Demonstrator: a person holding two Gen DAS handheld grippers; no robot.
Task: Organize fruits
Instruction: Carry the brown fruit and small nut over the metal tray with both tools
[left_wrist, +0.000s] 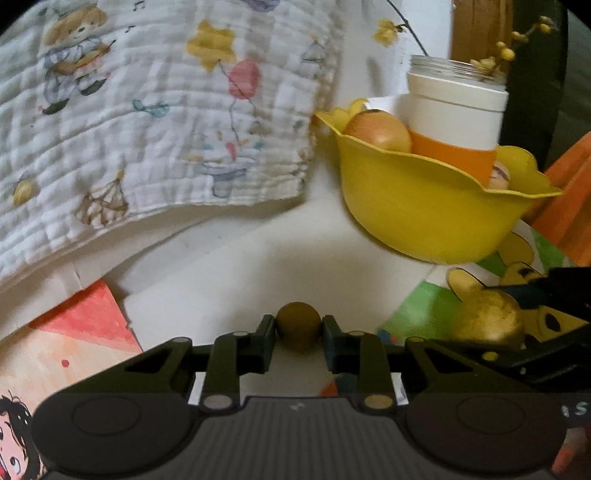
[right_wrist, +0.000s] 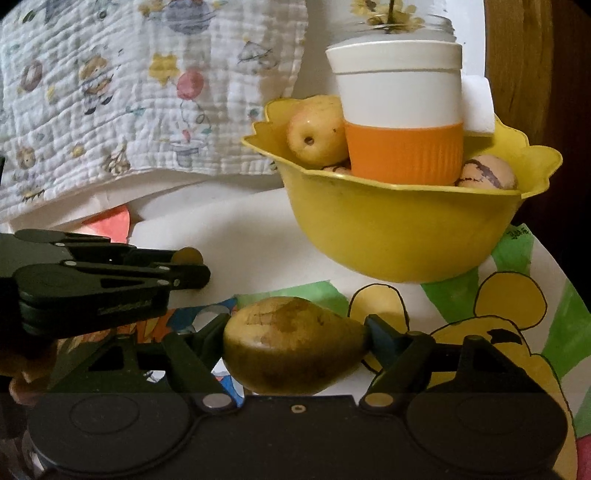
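Note:
My left gripper (left_wrist: 298, 328) is shut on a small round brown fruit (left_wrist: 298, 325) low over the white table. It also shows at the left of the right wrist view (right_wrist: 192, 264). My right gripper (right_wrist: 295, 341) is shut on a yellow-green pear (right_wrist: 291, 343) lying sideways between its fingers; the pear also shows in the left wrist view (left_wrist: 487, 321). A yellow wavy-rimmed bowl (right_wrist: 388, 236) stands ahead and to the right, also in the left wrist view (left_wrist: 424, 214). It holds a yellow apple (right_wrist: 314, 133), a striped round fruit (right_wrist: 484, 173) and a white-and-orange cup (right_wrist: 400, 110).
A printed quilted cloth (left_wrist: 147, 110) covers a raised block at the back left. Drawings lie on the table: a yellow bear picture (right_wrist: 498, 332) on the right, an orange-red one (left_wrist: 85, 325) on the left. A glass jar with yellow flowers (left_wrist: 454, 66) stands behind the bowl.

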